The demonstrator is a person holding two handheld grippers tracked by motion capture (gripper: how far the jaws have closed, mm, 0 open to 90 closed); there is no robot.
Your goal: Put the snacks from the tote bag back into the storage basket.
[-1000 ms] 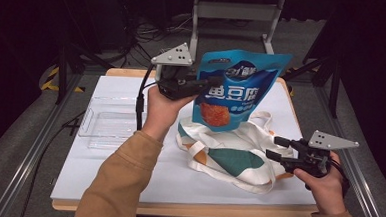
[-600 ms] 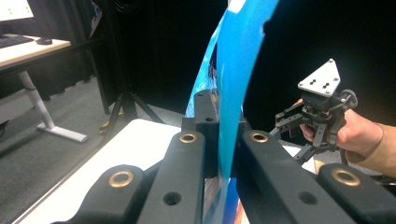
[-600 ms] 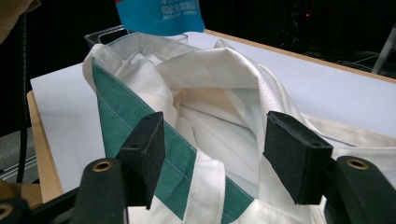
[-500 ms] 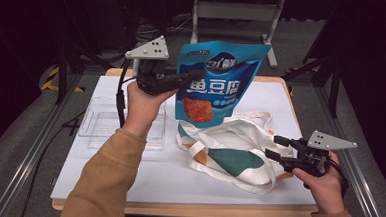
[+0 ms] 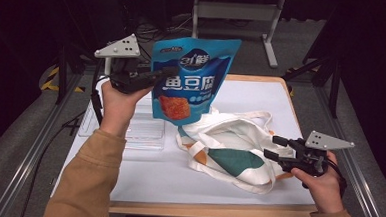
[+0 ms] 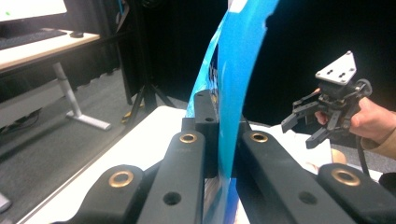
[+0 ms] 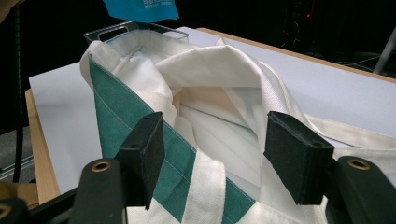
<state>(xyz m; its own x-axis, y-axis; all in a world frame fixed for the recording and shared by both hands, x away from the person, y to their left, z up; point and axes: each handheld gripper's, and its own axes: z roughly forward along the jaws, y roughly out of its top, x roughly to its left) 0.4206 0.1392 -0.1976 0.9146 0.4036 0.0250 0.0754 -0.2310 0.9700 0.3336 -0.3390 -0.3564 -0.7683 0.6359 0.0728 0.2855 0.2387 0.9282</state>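
Left gripper (image 5: pixel 169 73) clenched on left edge of blue snack pouch (image 5: pixel 192 78), pouch held upright in air, above and behind tote bag (image 5: pixel 229 150), over clear plastic tray (image 5: pixel 144 131).

Right gripper (image 5: pixel 275 147) released, jaws spread at tote bag's right side, straddling rim; pads not pressing cloth.

Judged step: moving pouch away from tote bag.

To do well: keep firm pinch, avoid swing, lower pouch flat beside tote bag, release only once resting.

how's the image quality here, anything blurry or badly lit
High view: table well lit, surroundings dark, blue snack bag sharp. Left gripper view: close fingers soft, bag edge slightly blurred, black backdrop. Right gripper view: tote bag crisp and evenly lit.
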